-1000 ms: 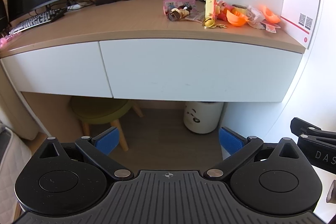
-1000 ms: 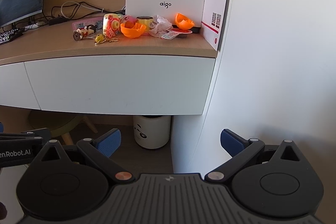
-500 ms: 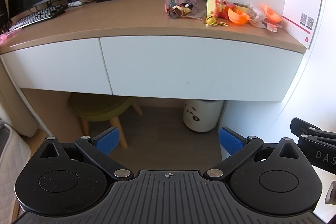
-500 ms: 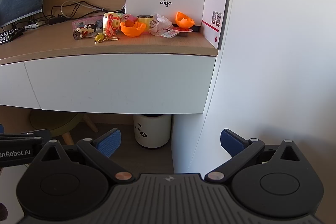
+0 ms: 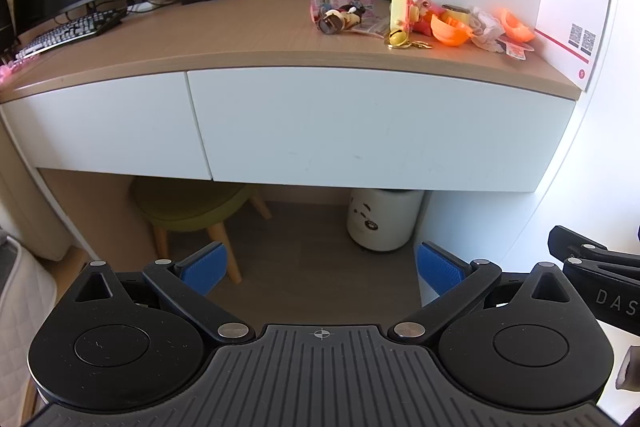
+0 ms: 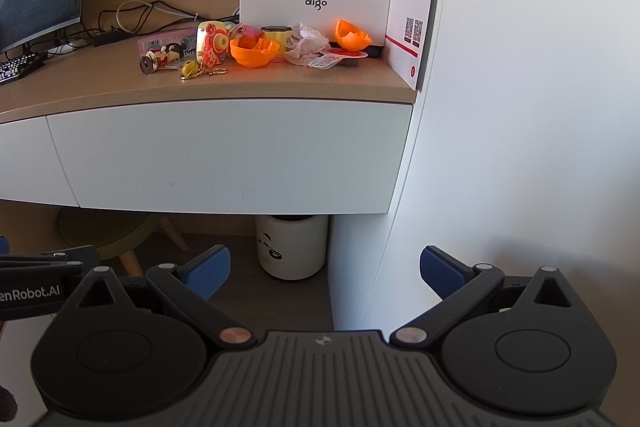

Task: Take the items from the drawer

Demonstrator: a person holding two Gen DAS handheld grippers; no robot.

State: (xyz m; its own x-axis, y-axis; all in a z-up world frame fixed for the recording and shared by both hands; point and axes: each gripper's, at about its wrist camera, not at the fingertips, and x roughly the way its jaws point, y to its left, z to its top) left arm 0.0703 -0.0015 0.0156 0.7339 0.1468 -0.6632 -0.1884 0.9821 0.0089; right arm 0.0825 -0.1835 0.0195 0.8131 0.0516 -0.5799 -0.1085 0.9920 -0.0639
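From the left view, the left gripper point(image 5: 320, 267), fingers spread and empty, faces the closed drawer point(image 5: 380, 127) mid-frame, lying crosswise above. From the right view, the right gripper point(image 6: 324, 267), likewise spread, sits below the drawer point(image 6: 232, 155) toward its right end; neither looks clearly nearer.

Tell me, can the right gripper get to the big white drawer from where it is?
Probably yes. The right gripper is open and empty, the drawer faces it shut, and nothing stands between them, though no handle shows on its front.
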